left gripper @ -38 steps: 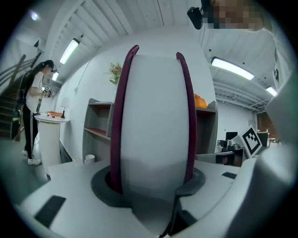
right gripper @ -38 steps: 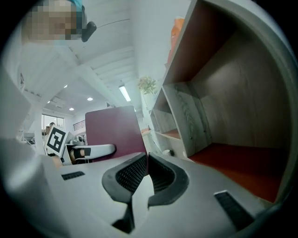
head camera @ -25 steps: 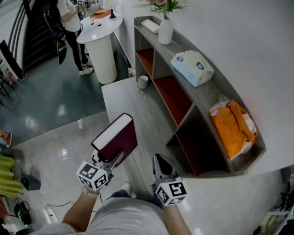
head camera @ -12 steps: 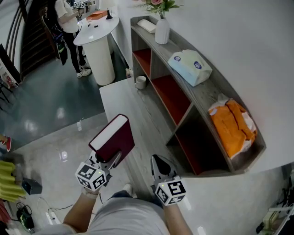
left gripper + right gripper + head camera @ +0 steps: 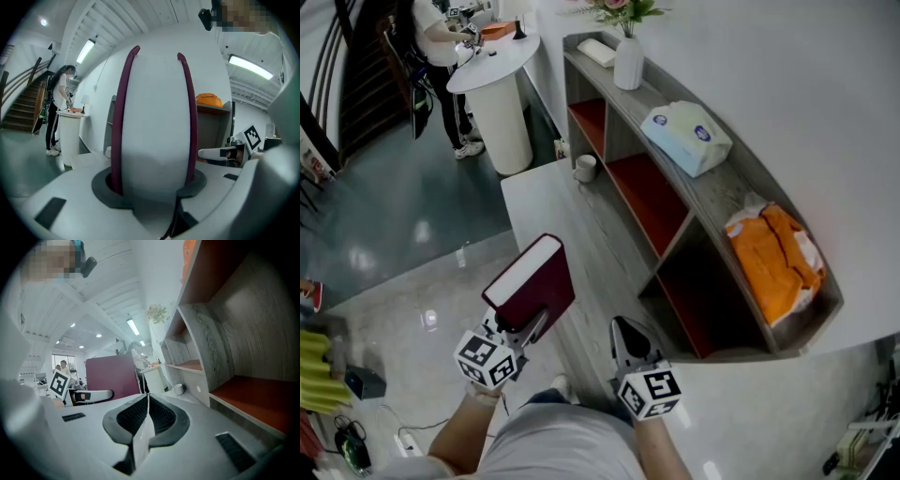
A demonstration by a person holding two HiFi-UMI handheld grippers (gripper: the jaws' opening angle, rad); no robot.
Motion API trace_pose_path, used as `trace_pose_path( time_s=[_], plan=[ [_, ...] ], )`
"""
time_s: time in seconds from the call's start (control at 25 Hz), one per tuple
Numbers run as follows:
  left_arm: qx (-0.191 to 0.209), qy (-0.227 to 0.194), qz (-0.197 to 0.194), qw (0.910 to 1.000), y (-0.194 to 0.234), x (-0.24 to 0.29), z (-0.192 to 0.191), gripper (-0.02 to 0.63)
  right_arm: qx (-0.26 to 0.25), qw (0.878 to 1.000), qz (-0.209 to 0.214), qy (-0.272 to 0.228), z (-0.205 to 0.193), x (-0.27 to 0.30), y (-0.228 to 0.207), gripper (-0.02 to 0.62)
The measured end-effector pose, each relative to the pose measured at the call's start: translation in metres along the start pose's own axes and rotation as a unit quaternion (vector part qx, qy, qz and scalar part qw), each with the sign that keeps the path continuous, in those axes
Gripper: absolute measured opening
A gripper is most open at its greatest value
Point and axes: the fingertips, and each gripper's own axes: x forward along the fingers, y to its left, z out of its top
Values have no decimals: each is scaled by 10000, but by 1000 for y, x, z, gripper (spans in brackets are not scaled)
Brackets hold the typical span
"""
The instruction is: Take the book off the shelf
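A thick maroon book (image 5: 534, 281) with white page edges is clamped in my left gripper (image 5: 520, 330), held out over the floor and clear of the shelf (image 5: 727, 192). In the left gripper view the book (image 5: 154, 122) fills the middle, its page block facing me, covers on both sides, seated between the pads. My right gripper (image 5: 626, 339) hangs beside it, in front of the shelf's lowest compartment (image 5: 703, 300), jaws pressed together with nothing in them. In the right gripper view the shut jaws (image 5: 146, 416) point along the shelf; the book's cover (image 5: 112, 376) shows at the left.
The grey shelf unit with red boards carries a white vase (image 5: 628, 61), a tissue pack (image 5: 686, 136) and an orange bag (image 5: 773, 258) on top. A low grey platform (image 5: 539, 202) holds a cup (image 5: 586, 167). A person stands at a round white stand (image 5: 497, 98) at the far left.
The view has shifted slightly between the earliest frame and now. The book stays in my left gripper, a little lower in the picture; the right gripper has hardly moved.
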Motion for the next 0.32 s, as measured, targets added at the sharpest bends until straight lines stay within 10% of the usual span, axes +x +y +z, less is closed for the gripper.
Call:
trace_pose_path(
  time_s=[0.32],
  plan=[
    [3, -9, -47, 10000, -2, 4, 2, 213, -18, 10000, -35, 10, 2, 0, -3, 21]
  ],
)
